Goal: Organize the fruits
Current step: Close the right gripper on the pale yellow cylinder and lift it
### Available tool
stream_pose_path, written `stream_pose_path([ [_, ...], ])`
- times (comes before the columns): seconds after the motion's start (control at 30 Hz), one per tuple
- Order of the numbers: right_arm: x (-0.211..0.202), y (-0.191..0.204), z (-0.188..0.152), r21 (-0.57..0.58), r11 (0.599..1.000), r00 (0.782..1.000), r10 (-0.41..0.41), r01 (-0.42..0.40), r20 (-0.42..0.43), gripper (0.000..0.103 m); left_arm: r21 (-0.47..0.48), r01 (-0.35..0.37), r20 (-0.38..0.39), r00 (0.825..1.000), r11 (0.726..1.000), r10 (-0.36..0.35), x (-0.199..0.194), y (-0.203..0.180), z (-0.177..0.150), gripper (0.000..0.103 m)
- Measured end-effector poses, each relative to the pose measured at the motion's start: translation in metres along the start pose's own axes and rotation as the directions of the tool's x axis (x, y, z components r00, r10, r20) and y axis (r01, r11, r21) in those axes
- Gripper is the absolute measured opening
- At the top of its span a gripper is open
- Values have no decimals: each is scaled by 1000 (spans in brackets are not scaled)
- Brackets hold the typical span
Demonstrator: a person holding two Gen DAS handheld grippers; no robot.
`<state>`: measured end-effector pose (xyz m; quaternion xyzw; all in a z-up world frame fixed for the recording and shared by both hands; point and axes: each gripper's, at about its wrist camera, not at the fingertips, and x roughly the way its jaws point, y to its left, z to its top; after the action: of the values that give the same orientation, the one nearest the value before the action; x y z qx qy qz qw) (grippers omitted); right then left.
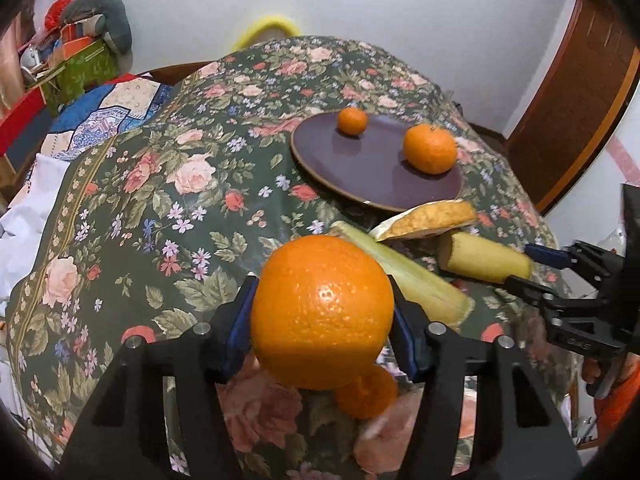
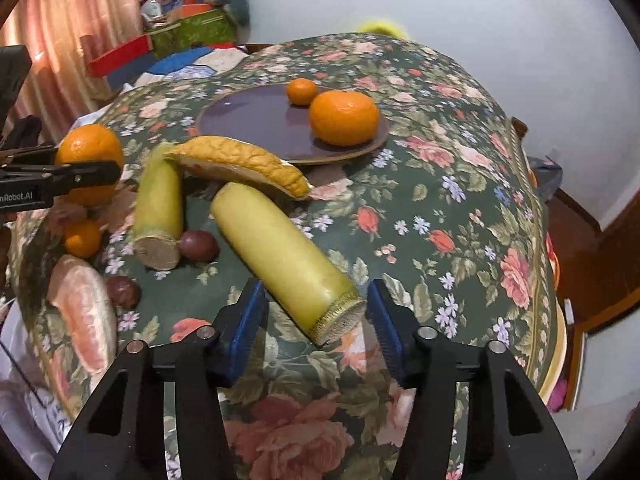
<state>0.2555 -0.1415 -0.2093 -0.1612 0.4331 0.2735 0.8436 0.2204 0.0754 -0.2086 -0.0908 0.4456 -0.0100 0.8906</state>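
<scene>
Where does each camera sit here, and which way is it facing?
Left wrist: on the left gripper, looking forward and down over its large orange toward the dark purple plate; its own fingers and the right gripper show.
Right wrist: on the right gripper, looking down at the pale green cut stalk between its fingers; the left gripper shows at left.
Shared: plate, two mandarins, large orange, both stalks, floral tablecloth.

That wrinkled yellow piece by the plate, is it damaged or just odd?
It looks like a torn-off piece of thick fruit peel, pith showing, lying loose against the purple plate rim among whole fruit. Not spilled, just a leftover scrap.
</scene>
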Motion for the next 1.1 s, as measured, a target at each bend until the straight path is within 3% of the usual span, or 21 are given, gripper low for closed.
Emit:
stream_pose_path([
  [0.2, 17, 0, 9, -18, 1000, 1000, 19, -19, -10, 65, 19, 24, 9, 1000, 1000, -25, -4, -13, 1, 59],
  [0.27, 19, 4, 9, -41, 999, 1000, 3, -3, -7, 65, 23, 26, 5, 1000, 999, -26, -3, -16, 1, 59],
  [0.37, 17, 11, 3, -80, 996, 999, -37, 38, 8, 60, 24, 27, -3, 1000, 999, -27, 0, -18, 0, 59],
  [0.7, -9, 26, -20, -67, 998, 1000, 9, -9, 0, 36, 30, 47, 7, 999, 998, -48, -21, -29, -11, 59],
  [0.87, -20, 34, -24, -61, 997, 999, 45, -47, -25, 34, 38, 60, 19, 998, 997, -61, -32, -35, -15, 59],
  [1.1, -21, 33, -5, -34, 998, 999, 50, -50, 4, 34, 33, 72, 16, 997, 997, -73, -32, -37, -19, 59],
])
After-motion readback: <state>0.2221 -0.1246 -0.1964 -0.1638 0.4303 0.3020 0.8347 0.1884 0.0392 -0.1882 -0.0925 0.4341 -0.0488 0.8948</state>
